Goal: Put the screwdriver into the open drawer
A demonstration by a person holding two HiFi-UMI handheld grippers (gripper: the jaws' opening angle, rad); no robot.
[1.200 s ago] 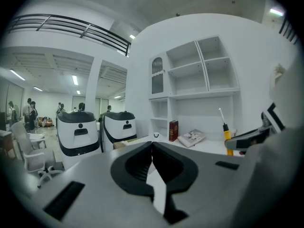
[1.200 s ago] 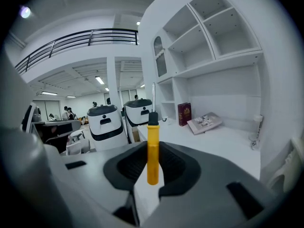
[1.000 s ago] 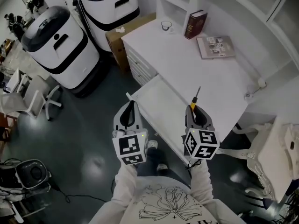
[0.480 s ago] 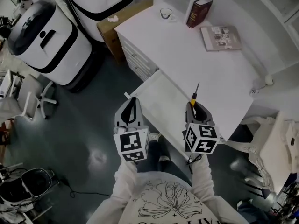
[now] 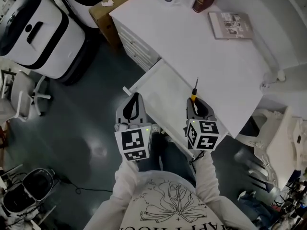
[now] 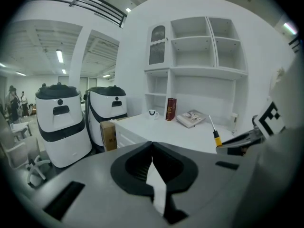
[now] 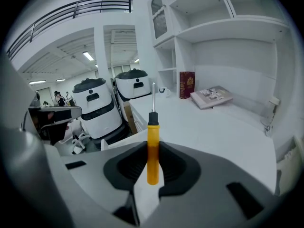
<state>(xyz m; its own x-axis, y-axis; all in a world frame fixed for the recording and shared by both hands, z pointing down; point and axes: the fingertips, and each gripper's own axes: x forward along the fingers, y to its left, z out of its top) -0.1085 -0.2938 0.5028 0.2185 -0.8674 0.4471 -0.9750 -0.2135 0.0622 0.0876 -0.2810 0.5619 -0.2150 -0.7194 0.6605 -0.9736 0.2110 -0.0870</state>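
screwdriver (image 7: 152, 141) is clamped by its yellow handle between the narrow jaws of the right gripper (image 5: 197, 107), near the open drawer (image 5: 160, 92) at frame centre, shaft pointing up-frame. left gripper (image 5: 134, 102) has jaws together, empty.

Head view looks steeply down on the table (image 5: 192, 42); both gripper views look across it toward the shelves (image 6: 194, 51).

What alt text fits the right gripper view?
The right gripper clamps a yellow-handled screwdriver, its shaft pointing ahead over a white desk. A red book and a magazine sit at the desk's far end, below white shelves.
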